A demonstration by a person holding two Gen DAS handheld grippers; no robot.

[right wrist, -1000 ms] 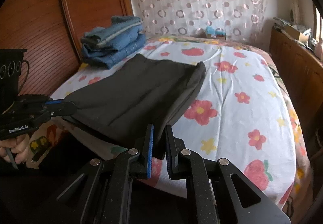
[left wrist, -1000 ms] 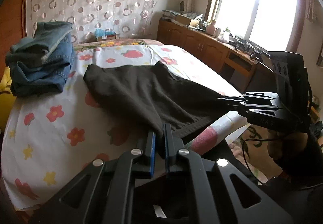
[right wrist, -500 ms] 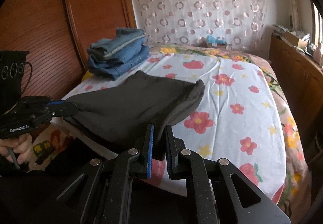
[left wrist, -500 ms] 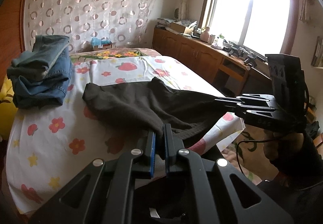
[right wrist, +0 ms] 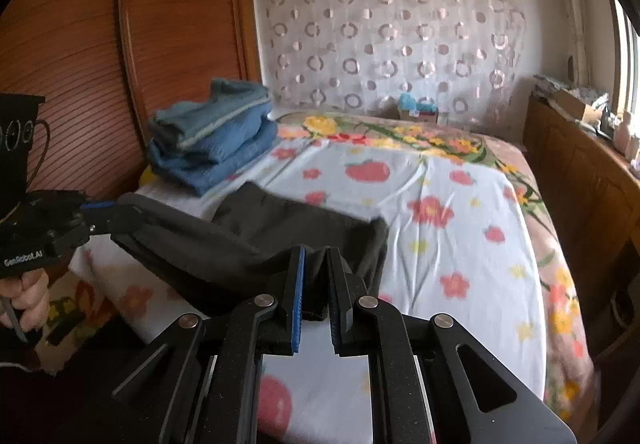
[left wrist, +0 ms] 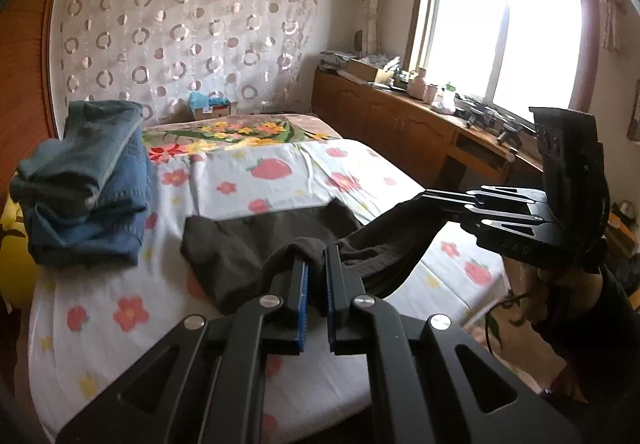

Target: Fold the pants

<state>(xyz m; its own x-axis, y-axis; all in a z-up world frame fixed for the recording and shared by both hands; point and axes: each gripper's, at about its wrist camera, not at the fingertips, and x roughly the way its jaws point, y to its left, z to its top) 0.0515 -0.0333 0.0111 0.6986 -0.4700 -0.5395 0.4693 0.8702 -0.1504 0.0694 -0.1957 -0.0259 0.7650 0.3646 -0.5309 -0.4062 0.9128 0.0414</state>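
Pants (left wrist: 256,244) are what we are handling, dark ones, with their far part lying on the flowered bed (left wrist: 280,168) and their near edge lifted between our two tools. Going from left to right, we are passing a stack of folded jeans (left wrist: 88,184) by the wooden headboard (right wrist: 72,56), well apart from the dark cloth, then our left gripper (left wrist: 315,280), whose fingers are pinching one corner of the near edge, then our right gripper (right wrist: 316,284), whose fingers are pinching the other corner. We are judging that we are midway through a fold, raising the near edge so it can travel over the part resting on the bed. Next, we are thinking, both corners need carrying forward together, kept level and taut, and laid square on the far edge before letting go; uneven hands would skew the fold. Writing is scarce: we are reading "GenRobot.AI" in the right wrist view, on the body of the left tool, and fainter lettering on the right tool that we cannot make out.
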